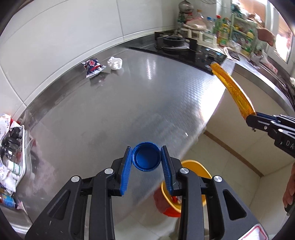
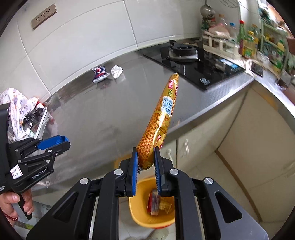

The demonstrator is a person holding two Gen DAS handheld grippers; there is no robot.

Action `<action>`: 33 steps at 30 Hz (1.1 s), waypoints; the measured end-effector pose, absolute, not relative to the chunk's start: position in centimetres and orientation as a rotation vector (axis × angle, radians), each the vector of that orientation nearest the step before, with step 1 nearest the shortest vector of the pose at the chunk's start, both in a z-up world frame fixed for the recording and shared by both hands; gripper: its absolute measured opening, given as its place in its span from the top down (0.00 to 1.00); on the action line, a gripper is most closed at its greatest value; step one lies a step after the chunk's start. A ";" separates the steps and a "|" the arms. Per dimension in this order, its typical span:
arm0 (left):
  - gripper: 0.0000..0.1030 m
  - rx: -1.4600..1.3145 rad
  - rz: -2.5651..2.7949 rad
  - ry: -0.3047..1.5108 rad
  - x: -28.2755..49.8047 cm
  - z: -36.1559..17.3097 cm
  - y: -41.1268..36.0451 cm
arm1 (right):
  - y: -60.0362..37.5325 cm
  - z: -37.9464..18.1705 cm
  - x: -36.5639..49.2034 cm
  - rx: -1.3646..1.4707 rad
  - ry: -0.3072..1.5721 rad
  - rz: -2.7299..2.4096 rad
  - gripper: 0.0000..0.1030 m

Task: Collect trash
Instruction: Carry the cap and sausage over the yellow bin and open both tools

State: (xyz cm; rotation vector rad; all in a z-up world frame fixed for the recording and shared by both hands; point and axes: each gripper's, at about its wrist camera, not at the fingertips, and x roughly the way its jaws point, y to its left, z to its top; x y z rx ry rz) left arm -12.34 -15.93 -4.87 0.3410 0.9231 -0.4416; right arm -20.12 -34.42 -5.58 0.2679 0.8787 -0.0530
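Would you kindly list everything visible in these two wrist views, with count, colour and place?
bottle cap: 1, blue, between the left gripper's fingers
sausage wrapper: 1, gold and red, held upright by the right gripper
trash bin: 1, yellow, on the floor below the counter edge, wrappers inside
snack packet: 1, navy, red and white, far on the counter by the wall
crumpled tissue: 1, white, beside the snack packet
counter: 1, steel
gas stove: 1, black, set into the counter
wall socket: 1, bronze, on the tiles
left gripper: 1, black with blue pads
right gripper: 1, black with blue pads
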 end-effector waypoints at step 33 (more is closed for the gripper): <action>0.69 0.559 -0.711 1.195 -25.9 -21.4 -15.7 | -29.8 -19.5 -34.6 0.326 1.379 0.119 0.83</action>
